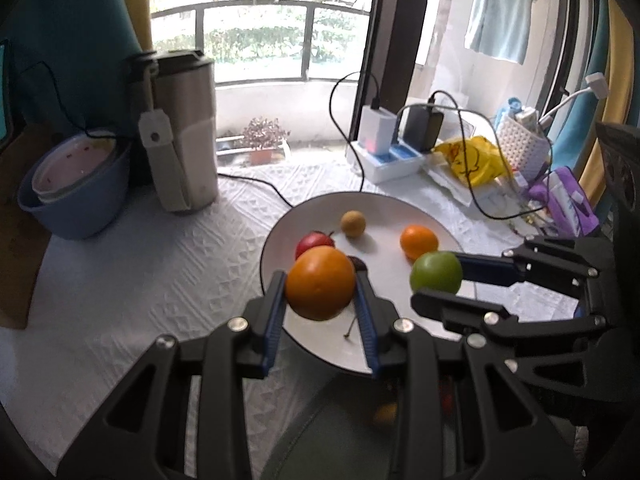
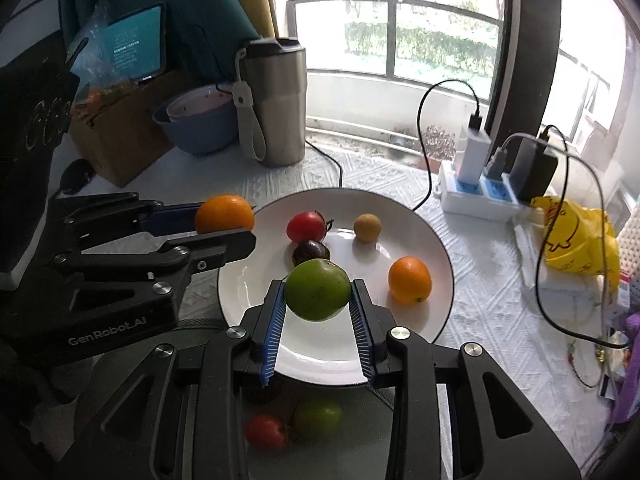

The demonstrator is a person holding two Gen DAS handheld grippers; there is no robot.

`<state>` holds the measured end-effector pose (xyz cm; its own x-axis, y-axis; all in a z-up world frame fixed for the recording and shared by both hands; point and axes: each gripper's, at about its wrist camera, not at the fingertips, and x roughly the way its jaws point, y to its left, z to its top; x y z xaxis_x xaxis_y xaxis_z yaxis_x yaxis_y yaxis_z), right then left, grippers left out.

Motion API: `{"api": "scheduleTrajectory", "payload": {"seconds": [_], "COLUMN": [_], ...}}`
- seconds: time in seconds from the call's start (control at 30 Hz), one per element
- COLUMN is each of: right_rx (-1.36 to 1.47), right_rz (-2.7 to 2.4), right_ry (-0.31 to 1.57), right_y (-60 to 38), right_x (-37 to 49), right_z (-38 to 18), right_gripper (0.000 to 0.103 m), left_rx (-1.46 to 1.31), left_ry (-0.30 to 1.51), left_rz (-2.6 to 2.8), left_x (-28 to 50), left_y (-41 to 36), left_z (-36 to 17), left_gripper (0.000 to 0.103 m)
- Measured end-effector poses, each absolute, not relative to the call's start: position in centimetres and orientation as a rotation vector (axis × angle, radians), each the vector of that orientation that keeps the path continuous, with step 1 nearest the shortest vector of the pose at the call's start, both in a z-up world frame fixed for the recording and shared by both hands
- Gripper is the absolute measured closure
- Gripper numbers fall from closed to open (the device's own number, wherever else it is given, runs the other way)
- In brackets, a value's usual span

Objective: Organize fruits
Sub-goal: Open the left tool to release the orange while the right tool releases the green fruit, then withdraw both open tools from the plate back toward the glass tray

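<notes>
Two ribbed-padded grippers clamp round fruit: left gripper [image 1: 320, 300] a smooth orange [image 1: 320, 283], right gripper [image 2: 318, 304] a green fruit [image 2: 317, 290].

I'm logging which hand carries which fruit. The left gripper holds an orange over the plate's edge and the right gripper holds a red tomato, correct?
Not quite. The right gripper holds a green fruit, as the right wrist view shows; the red tomato lies on the plate. The left gripper does hold an orange over the plate's edge.

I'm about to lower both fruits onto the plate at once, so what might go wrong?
The left gripper holds the orange right at the white plate's rim, so it may roll off. The right gripper's green fruit hangs above the dark fruit and could knock it. The grippers may collide.
</notes>
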<state>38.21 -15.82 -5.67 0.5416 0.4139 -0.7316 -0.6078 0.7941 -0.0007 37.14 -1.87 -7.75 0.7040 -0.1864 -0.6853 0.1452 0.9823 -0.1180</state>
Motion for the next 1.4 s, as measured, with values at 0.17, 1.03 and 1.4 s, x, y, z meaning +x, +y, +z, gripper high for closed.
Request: {"api": "scheduleTrajectory", "payload": {"seconds": [0.17,1.03,1.4], "right_rx": [-0.271,-0.275,-0.276], "right_rz": [0.619,0.614,0.6], "right_ry": [0.823,0.887,0.845], "right_y": [-15.4,-14.8,-15.5], "right_x": [38.9,39.6,38.7], "right_z": [-6.9,-9.2,-7.5], "right_gripper": [0.068,0.067,0.062], "left_rx": [-0.051,-0.083,-0.077], "left_ry": [0.803,0.848,0.798], "left_rz": [-0.187,-0.194,-0.184], "left_x": [38.1,38.5,36.7], "left_y": [-1.9,-1.7,-1.9], "left_z": [-9.1,-9.7,-7.6], "left_gripper": [0.069,0.068,0.067]}}
